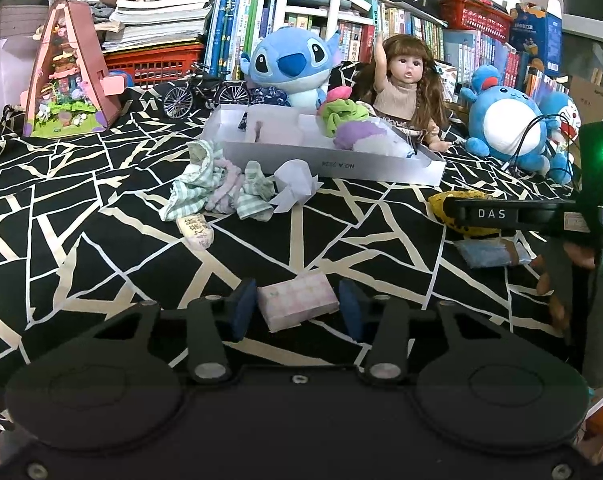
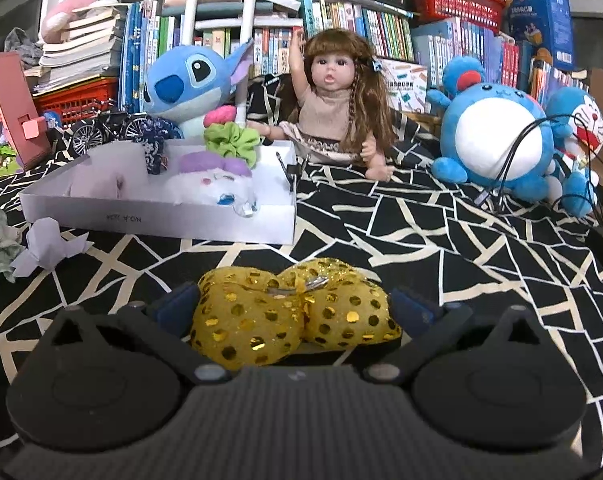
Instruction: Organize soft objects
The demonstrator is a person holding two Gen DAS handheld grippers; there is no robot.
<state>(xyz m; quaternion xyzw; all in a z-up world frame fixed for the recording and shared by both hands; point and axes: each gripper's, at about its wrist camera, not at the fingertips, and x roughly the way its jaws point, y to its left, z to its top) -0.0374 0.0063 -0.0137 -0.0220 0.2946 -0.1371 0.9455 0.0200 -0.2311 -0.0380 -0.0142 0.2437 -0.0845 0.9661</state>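
A small pink checked pad (image 1: 297,300) is lying on the black-and-cream patterned cloth (image 1: 101,240) low in the middle of the left wrist view, sitting squarely between the blue pads of the left gripper (image 1: 297,306); the left-hand pad (image 1: 243,304) is touching its edge while the right-hand pad (image 1: 351,312) is standing just beside it with a sliver of cloth showing, so the jaws are narrowed around the pad but not plainly pressing it from both sides. In the right wrist view, a yellow sequinned bow (image 2: 293,316) is filling the lower middle of the frame between the fingers of the right gripper (image 2: 293,312); the left-hand finger (image 2: 177,304) is meeting the bow's side, the right-hand finger (image 2: 411,306) is close against the other lobe, and whether they are squeezing it I cannot tell. Beyond the bow, toward the upper left of that frame, a white shallow box (image 2: 161,224) is holding a white-and-purple plush (image 2: 213,184) and a green scrunchie (image 2: 231,142). Behind the box, a blue plush alien (image 2: 189,80) and a long-haired doll (image 2: 333,100) are sitting before the bookshelves (image 2: 381,28). In the left wrist view, crumpled green-striped cloths (image 1: 205,188) are lying in front of the box.
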